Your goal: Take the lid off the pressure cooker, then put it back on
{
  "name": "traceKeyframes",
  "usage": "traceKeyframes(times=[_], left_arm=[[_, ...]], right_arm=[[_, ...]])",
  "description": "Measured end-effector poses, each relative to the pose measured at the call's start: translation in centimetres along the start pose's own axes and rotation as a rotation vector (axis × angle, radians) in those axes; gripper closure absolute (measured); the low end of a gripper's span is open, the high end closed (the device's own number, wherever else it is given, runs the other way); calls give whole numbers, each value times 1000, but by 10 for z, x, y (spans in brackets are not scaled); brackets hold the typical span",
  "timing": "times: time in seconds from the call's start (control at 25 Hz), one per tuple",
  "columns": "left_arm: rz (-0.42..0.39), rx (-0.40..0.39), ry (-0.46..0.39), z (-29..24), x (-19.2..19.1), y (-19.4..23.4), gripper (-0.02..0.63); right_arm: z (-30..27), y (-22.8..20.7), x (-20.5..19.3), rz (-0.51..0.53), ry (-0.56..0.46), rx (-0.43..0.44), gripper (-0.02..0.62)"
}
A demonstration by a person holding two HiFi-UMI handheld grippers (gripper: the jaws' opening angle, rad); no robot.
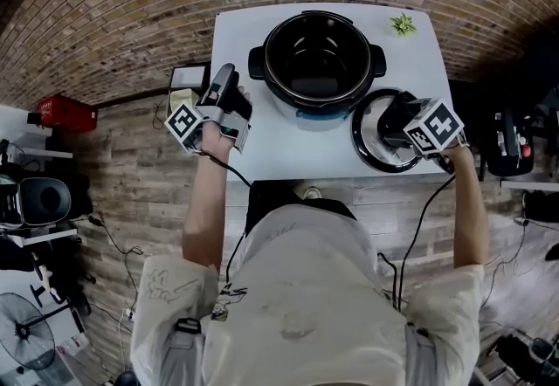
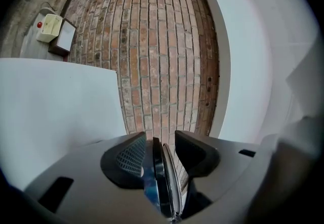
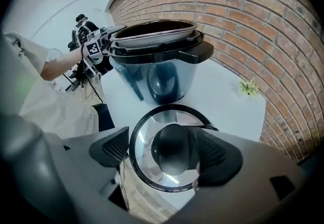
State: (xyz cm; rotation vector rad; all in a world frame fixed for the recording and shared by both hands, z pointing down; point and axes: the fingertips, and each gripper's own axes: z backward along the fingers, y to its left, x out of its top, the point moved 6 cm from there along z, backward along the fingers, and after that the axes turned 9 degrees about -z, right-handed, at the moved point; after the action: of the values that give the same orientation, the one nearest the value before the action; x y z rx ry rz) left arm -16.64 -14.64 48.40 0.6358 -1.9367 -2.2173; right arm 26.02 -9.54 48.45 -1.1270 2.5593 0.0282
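Note:
The pressure cooker [image 1: 371,70] stands open and empty at the middle of the white table [image 1: 262,157]; its blue body and black collar fill the far part of the right gripper view [image 3: 157,71]. Its glass lid [image 1: 365,148] with a black knob [image 3: 173,149] lies flat at the table's front right corner. My right gripper [image 1: 400,120] hangs over it, pointing steeply down and open [image 3: 164,149], the knob below between the jaws. My left gripper [image 1: 225,83] is level beside the cooker's left side, open [image 2: 159,142]; only a sliver of the cooker [image 2: 154,177] shows in the gap.
A small green plant [image 1: 403,24] sits at the table's far right corner. A beige box [image 2: 50,25] and a red case [image 1: 65,113] lie on the floor to the left. Brick wall stands behind the table. Equipment crowds the floor on both sides.

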Motion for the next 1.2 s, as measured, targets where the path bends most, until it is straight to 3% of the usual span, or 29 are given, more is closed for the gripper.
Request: traceKeyframes(times=[0.4, 0.8, 1.2], left_arm=[[-19, -9, 22, -4, -4, -5, 410], [-60, -15, 99, -27, -11, -13, 403], [-79, -33, 247, -47, -27, -13, 399]], right_arm=[[2, 1, -2, -4, -7, -7, 172], [-12, -6, -4, -18, 38, -15, 173], [-37, -20, -11, -42, 130, -19, 173]])
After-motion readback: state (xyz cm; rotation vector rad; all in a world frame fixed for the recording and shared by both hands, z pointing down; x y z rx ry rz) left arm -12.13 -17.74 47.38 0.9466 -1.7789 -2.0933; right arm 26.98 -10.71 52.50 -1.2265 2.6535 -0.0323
